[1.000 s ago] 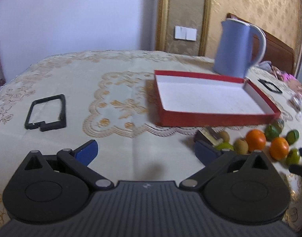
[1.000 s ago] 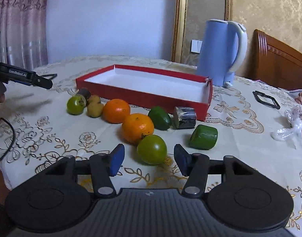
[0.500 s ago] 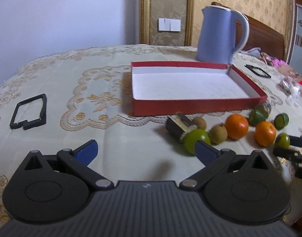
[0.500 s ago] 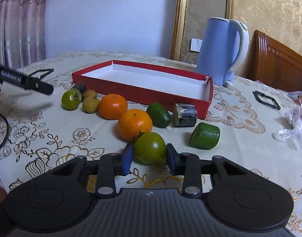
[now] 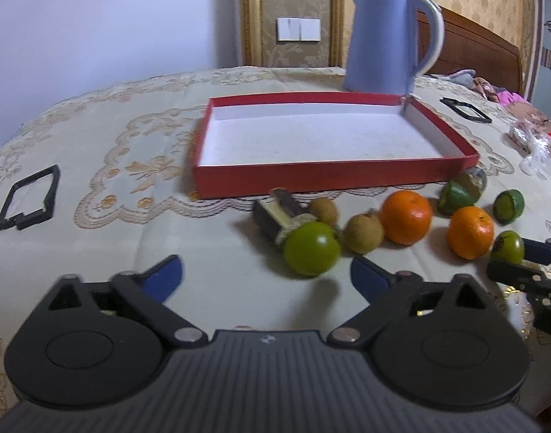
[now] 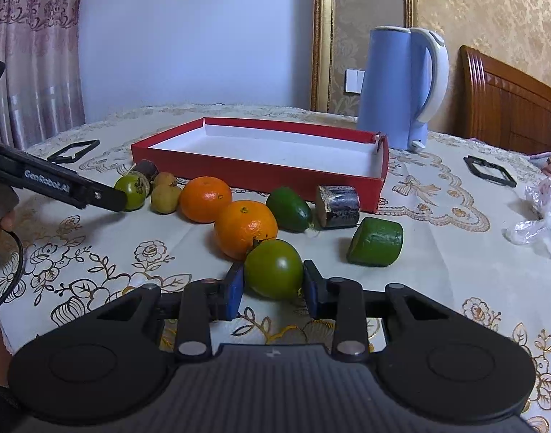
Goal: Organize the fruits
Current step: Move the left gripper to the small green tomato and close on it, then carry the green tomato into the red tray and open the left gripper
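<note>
A red box (image 5: 333,176) (image 6: 261,171) with a white inside stands empty mid-table. Fruits lie in a row before it: a green round fruit (image 5: 311,248) (image 6: 131,187), two kiwis (image 5: 363,233), two oranges (image 5: 405,212) (image 6: 245,228), green pieces (image 6: 376,241). My right gripper (image 6: 273,285) is shut on a green tomato-like fruit (image 6: 273,269) (image 5: 508,247) near the table's front. My left gripper (image 5: 266,276) is open and empty, just short of the green round fruit.
A blue kettle (image 5: 387,41) (image 6: 401,86) stands behind the box. Black frames (image 5: 28,198) (image 6: 490,171) lie at the table's left and right. A dark cylinder (image 6: 338,202) and a crumpled plastic bag (image 6: 538,216) lie to the right.
My right gripper moved forward and closed on the green tomato-like fruit. My left gripper swung right and closer to the fruit row, staying open.
</note>
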`<state>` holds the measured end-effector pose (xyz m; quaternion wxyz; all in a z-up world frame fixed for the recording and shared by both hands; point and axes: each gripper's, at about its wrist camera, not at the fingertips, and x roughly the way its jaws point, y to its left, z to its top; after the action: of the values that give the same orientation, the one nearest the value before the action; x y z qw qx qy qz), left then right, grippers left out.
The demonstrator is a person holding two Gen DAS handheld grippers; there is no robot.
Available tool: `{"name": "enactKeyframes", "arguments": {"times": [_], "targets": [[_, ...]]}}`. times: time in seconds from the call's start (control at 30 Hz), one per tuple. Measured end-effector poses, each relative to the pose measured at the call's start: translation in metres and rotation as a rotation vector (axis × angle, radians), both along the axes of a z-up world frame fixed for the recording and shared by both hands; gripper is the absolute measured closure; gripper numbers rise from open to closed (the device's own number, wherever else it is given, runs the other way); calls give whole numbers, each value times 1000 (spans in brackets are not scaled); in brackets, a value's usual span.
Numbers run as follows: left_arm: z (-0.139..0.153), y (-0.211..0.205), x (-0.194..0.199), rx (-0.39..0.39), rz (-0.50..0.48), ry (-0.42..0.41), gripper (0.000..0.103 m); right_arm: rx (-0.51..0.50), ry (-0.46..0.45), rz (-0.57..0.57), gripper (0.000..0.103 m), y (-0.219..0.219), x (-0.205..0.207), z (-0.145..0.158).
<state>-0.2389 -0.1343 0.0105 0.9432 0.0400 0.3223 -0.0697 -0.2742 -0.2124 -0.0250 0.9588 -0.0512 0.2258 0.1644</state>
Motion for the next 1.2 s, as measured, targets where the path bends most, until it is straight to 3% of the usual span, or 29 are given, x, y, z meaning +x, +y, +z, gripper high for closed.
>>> {"name": "enactKeyframes", "arguments": {"times": [0.1, 0.17, 0.33, 0.43, 0.73, 0.93, 1.07, 1.2], "targets": [[-1, -10, 1, 6, -21, -1, 13, 9, 3, 6, 69, -2, 1, 0], [-1, -16, 1, 21, -30, -16, 20, 9, -1, 6, 69, -2, 1, -1], [-4, -17, 7, 10, -26, 2, 61, 10, -5, 7, 69, -2, 0, -1], [-4, -18, 8, -7, -41, 8, 71, 10, -6, 8, 69, -3, 0, -2], [-2, -16, 5, -19, -53, -5, 72, 9, -8, 10, 69, -2, 0, -2], [27, -14, 3, -49, -103, -67, 71, 9, -8, 11, 69, -2, 0, -2], [50, -14, 36, -19, -95, -158, 71, 9, -10, 13, 69, -2, 0, -2], [60, -16, 89, -20, -67, -177, 71, 10, -8, 11, 69, -1, 0, -2]]}}
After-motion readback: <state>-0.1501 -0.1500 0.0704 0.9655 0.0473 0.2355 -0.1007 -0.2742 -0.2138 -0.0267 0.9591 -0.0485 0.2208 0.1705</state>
